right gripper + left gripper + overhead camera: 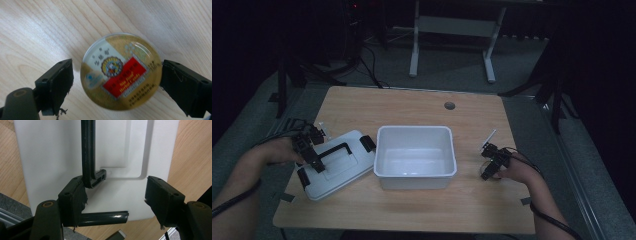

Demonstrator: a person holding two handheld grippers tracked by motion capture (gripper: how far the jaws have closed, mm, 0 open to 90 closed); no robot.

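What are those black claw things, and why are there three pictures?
A person sits at a wooden table and holds a squeeze tool in each hand. The big picture looks down from above. The other two come from small cameras riding on the tools.

The left gripper hovers over a white lid with a black handle; its jaws are open, and one sits against the handle. The right gripper has open jaws on either side of a round candy tin lying on the table. One jaw is close, but it isn't squeezing. In the middle stands an empty white tub.
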